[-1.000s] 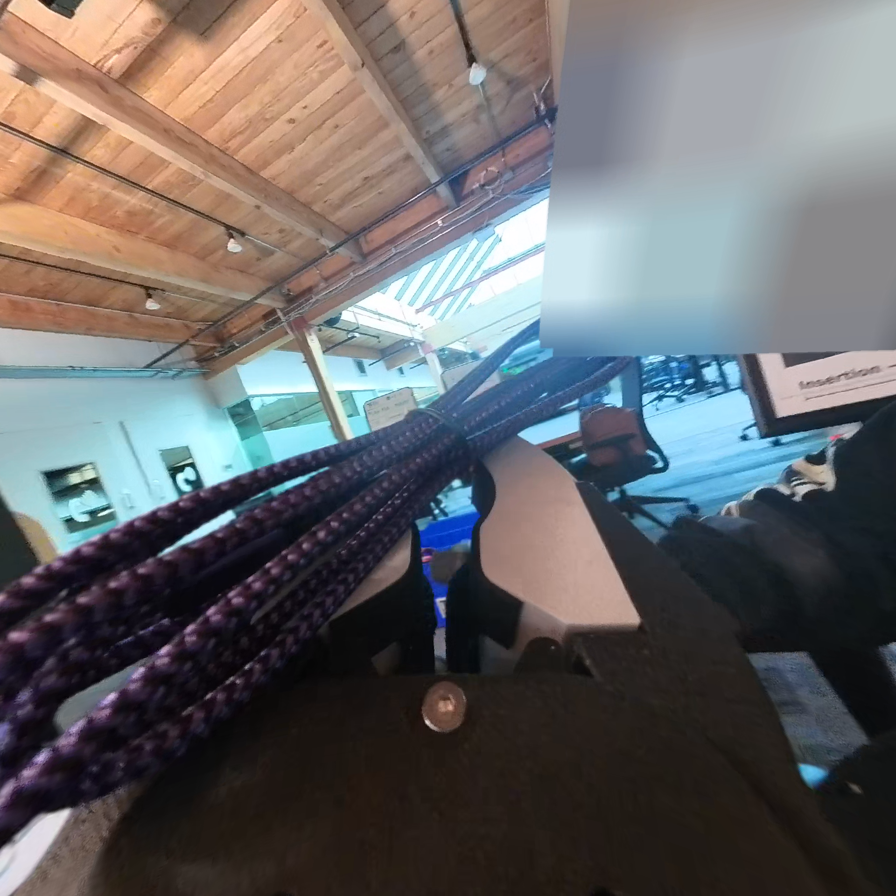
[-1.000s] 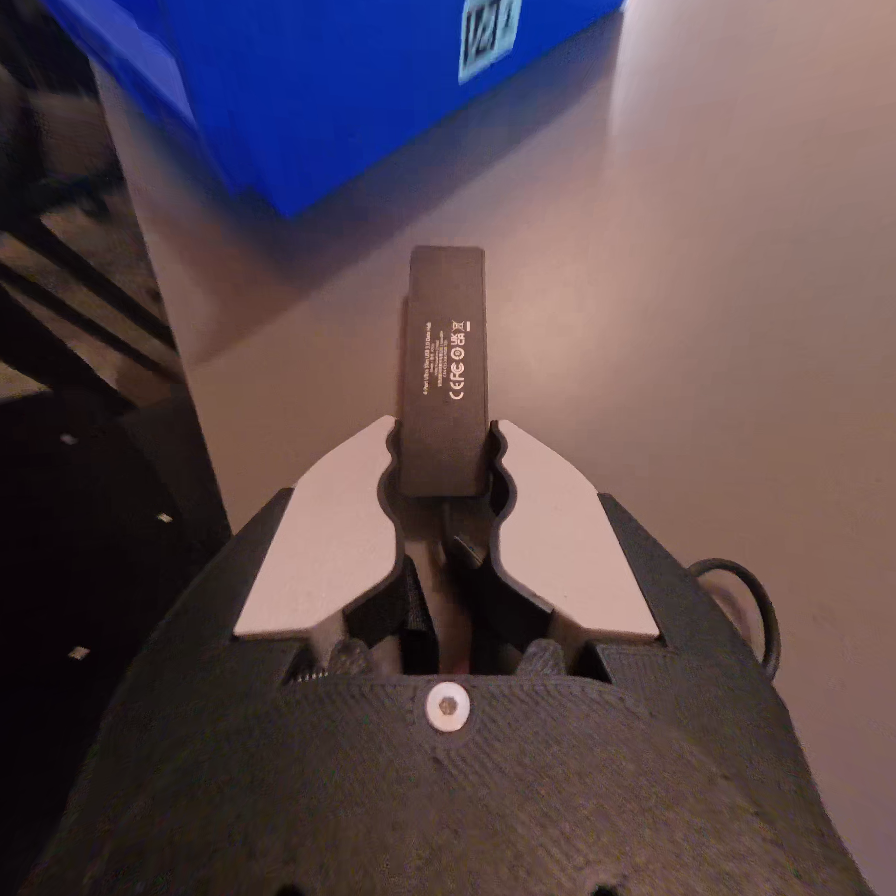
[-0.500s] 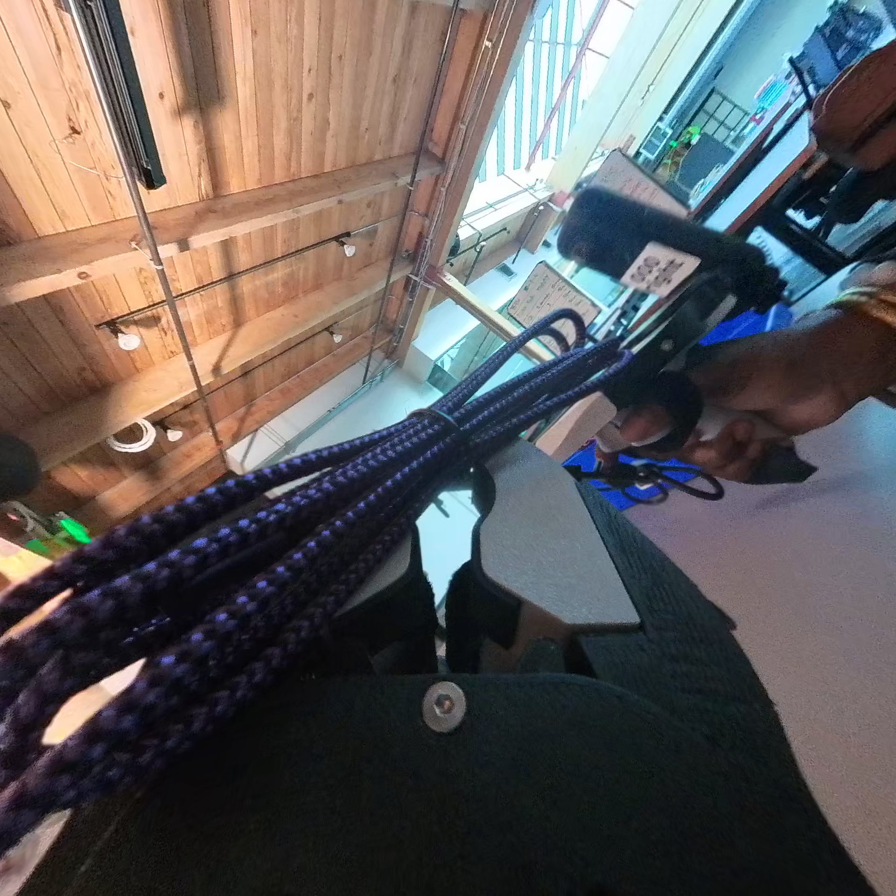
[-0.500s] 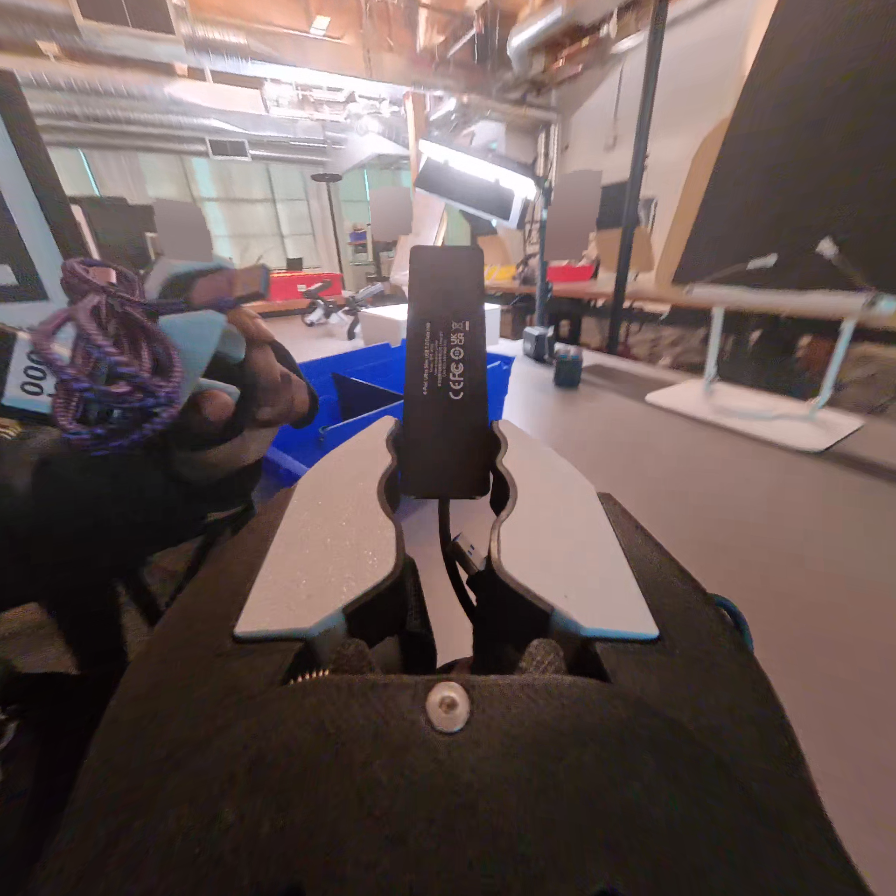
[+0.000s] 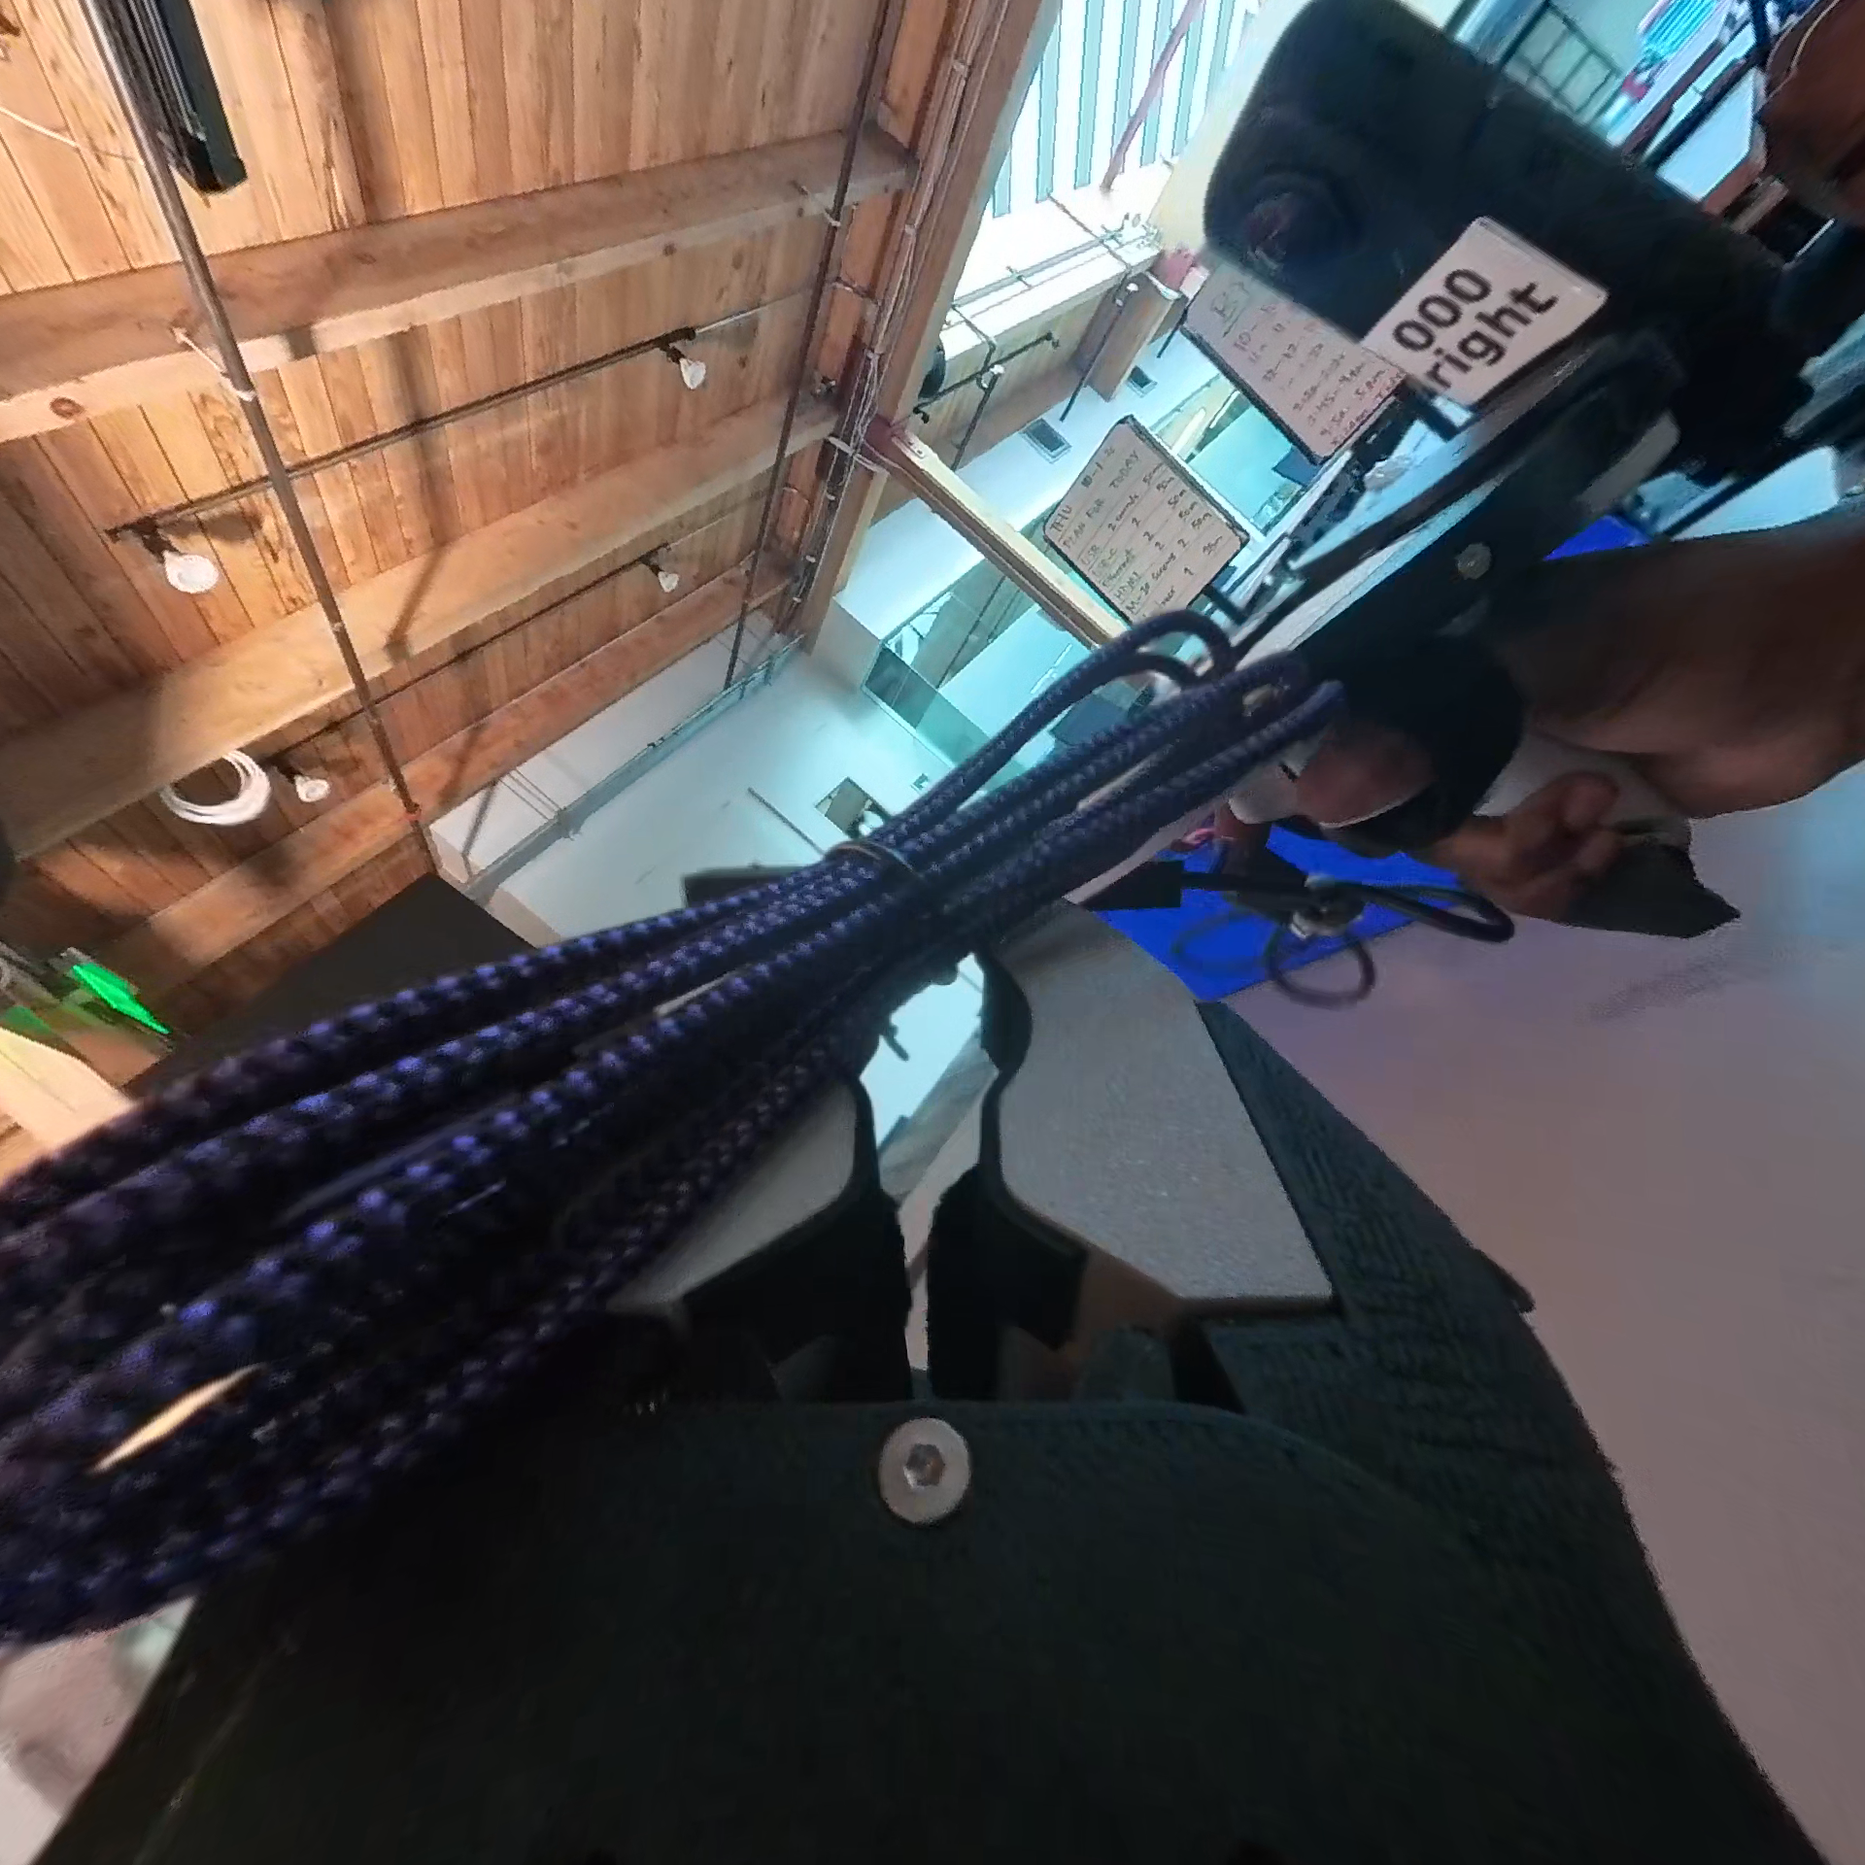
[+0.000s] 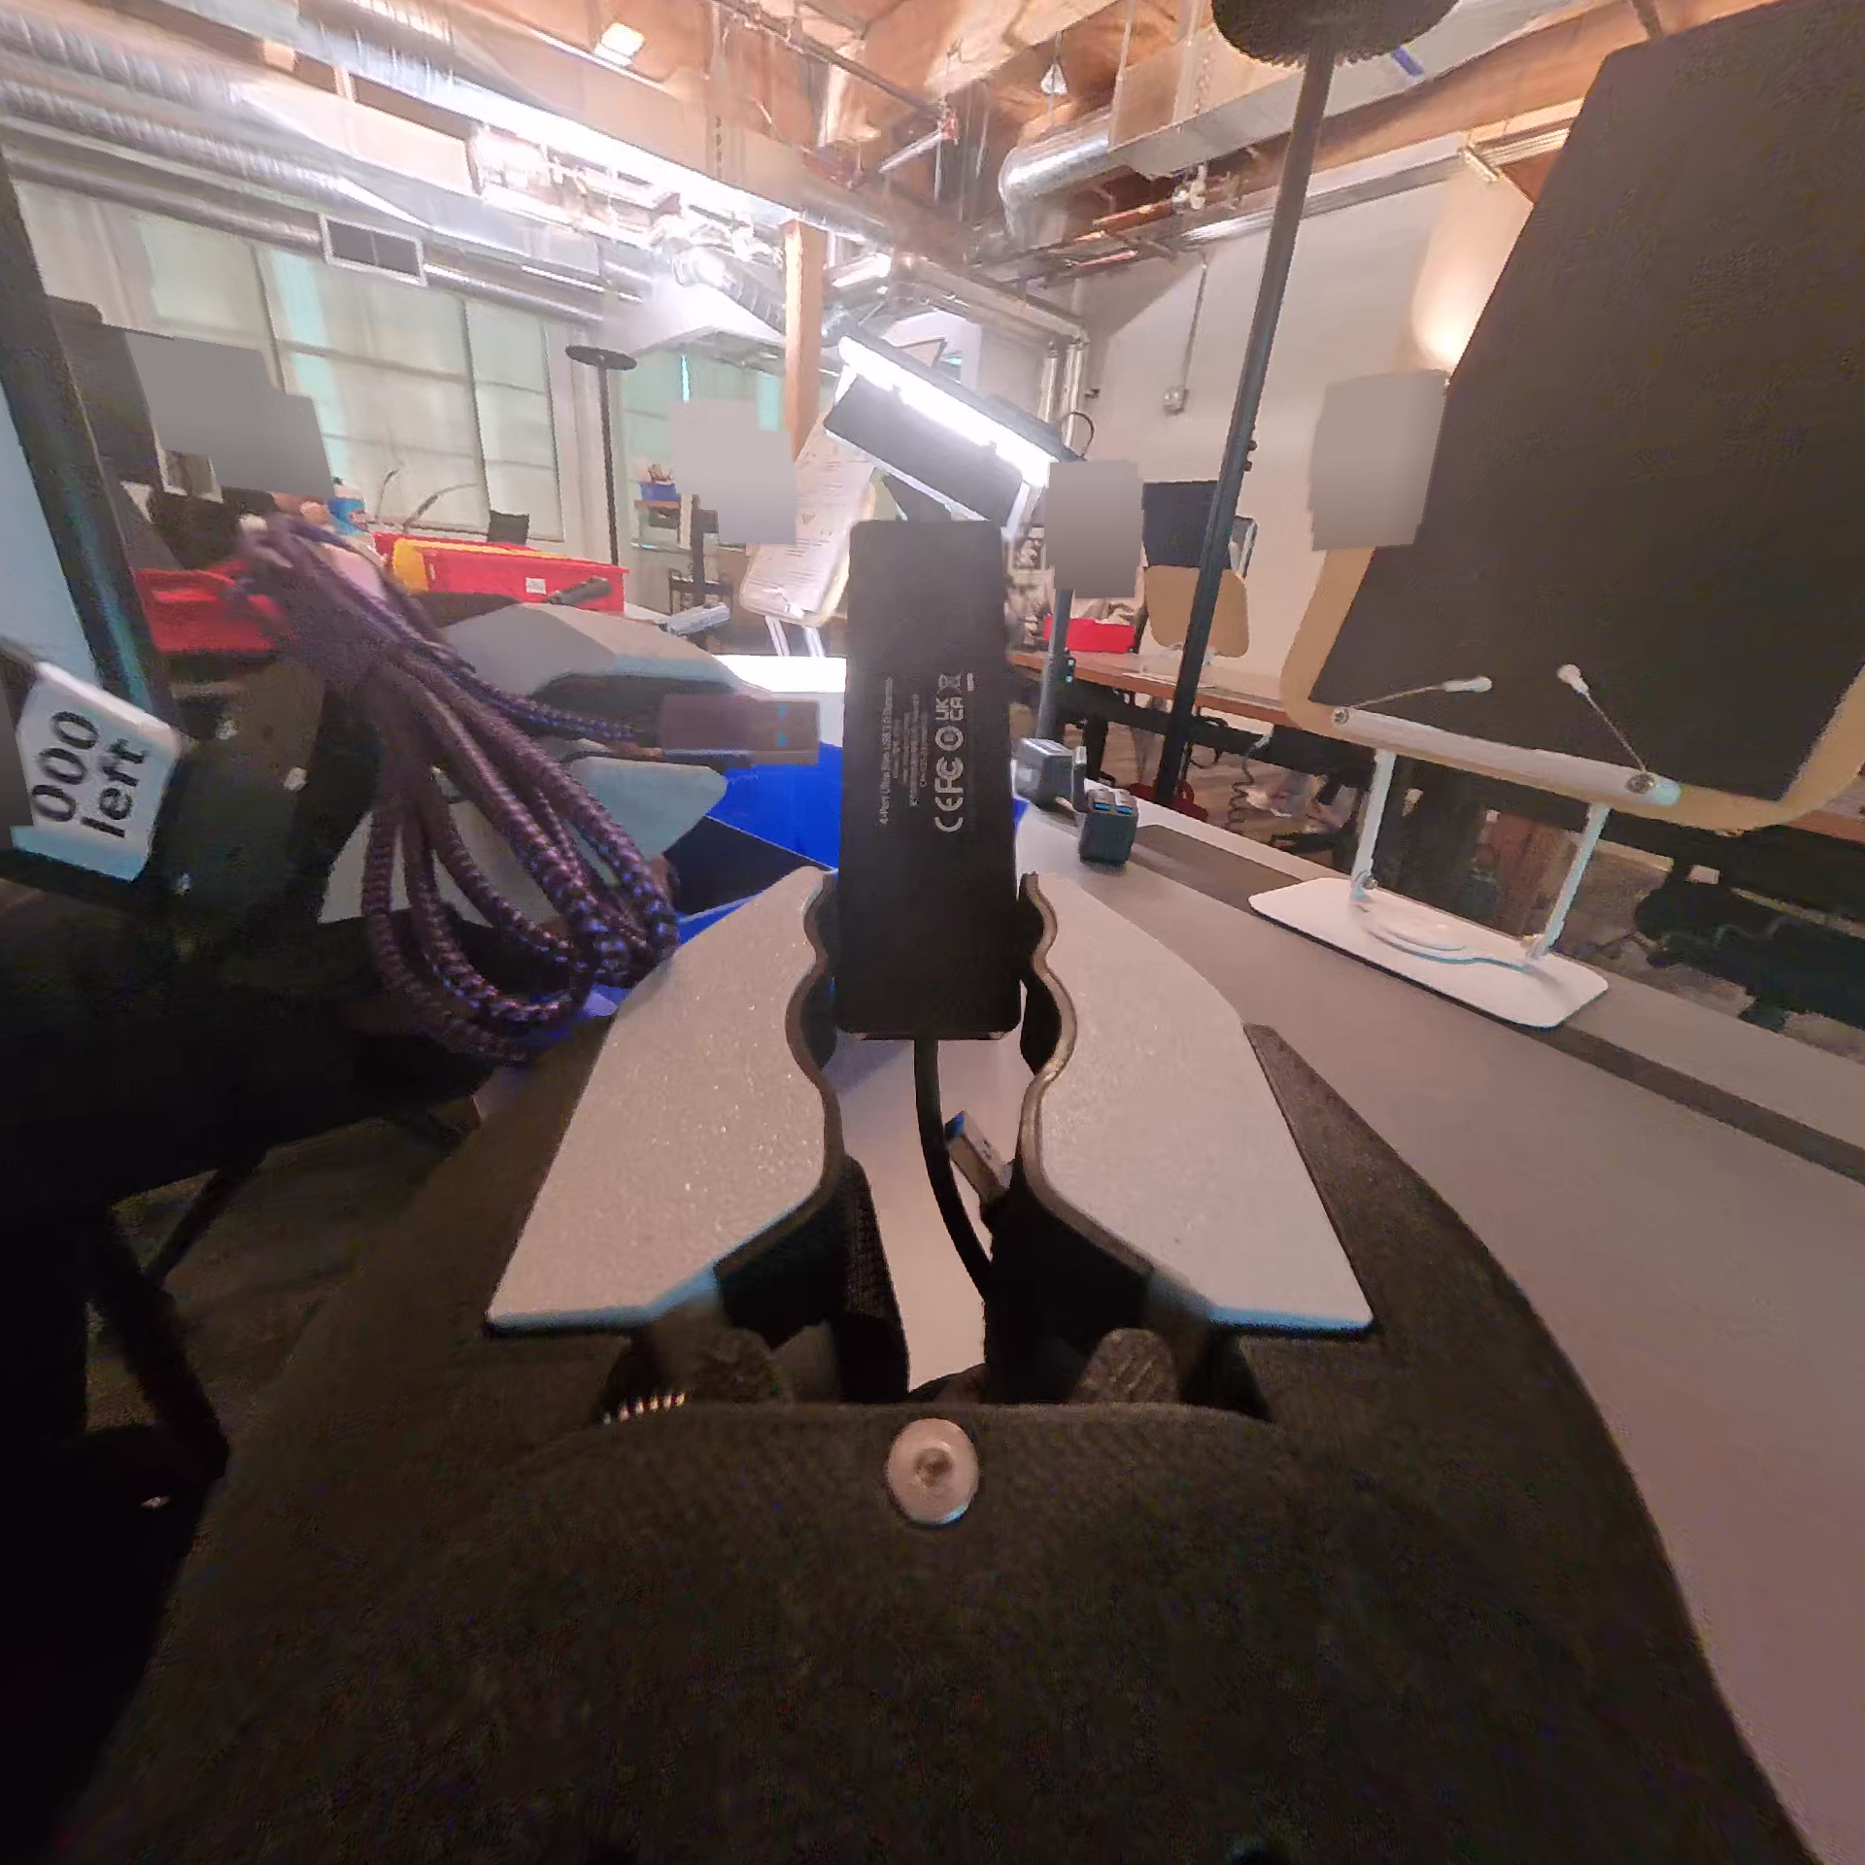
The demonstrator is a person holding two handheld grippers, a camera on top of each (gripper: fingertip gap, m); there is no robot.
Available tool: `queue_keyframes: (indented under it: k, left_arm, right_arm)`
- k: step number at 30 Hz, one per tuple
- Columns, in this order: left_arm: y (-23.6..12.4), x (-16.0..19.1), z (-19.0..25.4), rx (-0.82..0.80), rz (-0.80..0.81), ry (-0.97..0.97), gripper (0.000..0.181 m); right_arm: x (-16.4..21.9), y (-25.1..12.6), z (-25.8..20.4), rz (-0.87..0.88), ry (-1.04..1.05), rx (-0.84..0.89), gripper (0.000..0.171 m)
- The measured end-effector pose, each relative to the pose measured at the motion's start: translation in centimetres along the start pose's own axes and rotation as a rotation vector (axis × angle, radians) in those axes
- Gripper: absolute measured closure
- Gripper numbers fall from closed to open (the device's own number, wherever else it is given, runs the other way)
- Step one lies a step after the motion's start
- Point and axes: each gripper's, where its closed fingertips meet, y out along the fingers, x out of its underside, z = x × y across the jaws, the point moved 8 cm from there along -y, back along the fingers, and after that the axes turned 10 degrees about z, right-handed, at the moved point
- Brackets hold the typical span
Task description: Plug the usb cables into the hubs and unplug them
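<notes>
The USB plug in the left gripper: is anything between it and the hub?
Nothing visible. In the right wrist view the plug points at the left edge of the hub, which the right gripper holds upright. Only open air separates them. The hub's ports cannot be seen from here.

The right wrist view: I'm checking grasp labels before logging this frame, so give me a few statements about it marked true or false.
1. The right gripper is shut on the black hub. True.
2. The purple braided cable is already plugged into the hub. False: its plug is beside the hub, apart from it.
3. The hub lies flat on the grey table. False: it is held above it.
4. The left gripper holds the cable's plug. True.
</notes>
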Motion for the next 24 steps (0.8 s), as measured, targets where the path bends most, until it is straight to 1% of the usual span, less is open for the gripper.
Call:
queue_keyframes:
  k: [2,4,8,11,13,16,19,21,23,24]
  left_arm:
    - [0.0,0.2,-0.1,0.010,-0.002,-0.046,0.166]
    - [0.0,0.2,-0.1,0.010,-0.002,-0.051,0.165]
    - [0.0,-0.1,0.0,0.001,0.004,-0.010,0.166]
    - [-0.1,-0.1,0.0,0.007,0.008,0.052,0.166]
    - [-0.1,-0.1,0.0,0.010,0.003,0.102,0.166]
    - [-0.1,0.0,0.0,0.015,0.017,0.099,0.166]
    - [-0.2,-0.3,0.1,0.015,0.047,0.115,0.166]
    - [-0.3,-0.4,0.1,0.020,0.071,0.102,0.166]
    - [-0.2,0.0,-0.1,0.023,0.063,0.019,0.165]
    - [-0.3,0.1,-0.2,0.031,0.071,0.020,0.165]
  right_arm:
    - [-0.1,0.0,-0.1,0.015,0.014,-0.018,0.138]
    - [-0.1,0.0,-0.1,0.015,0.013,-0.021,0.138]
    - [0.0,-0.1,-0.2,0.025,0.015,-0.029,0.138]
    - [0.0,0.0,-0.3,0.015,-0.008,-0.029,0.138]
    - [0.0,0.0,-0.4,0.006,-0.004,-0.062,0.138]
    - [0.1,0.1,-0.6,-0.008,-0.027,-0.065,0.139]
    - [0.0,-0.1,-0.5,0.001,-0.028,-0.118,0.138]
    - [-0.1,-0.3,-0.8,-0.002,-0.084,-0.138,0.138]
    - [-0.3,-0.3,-1.2,0.005,-0.160,-0.138,0.138]
    - [-0.3,-0.4,-1.3,0.011,-0.182,-0.132,0.138]
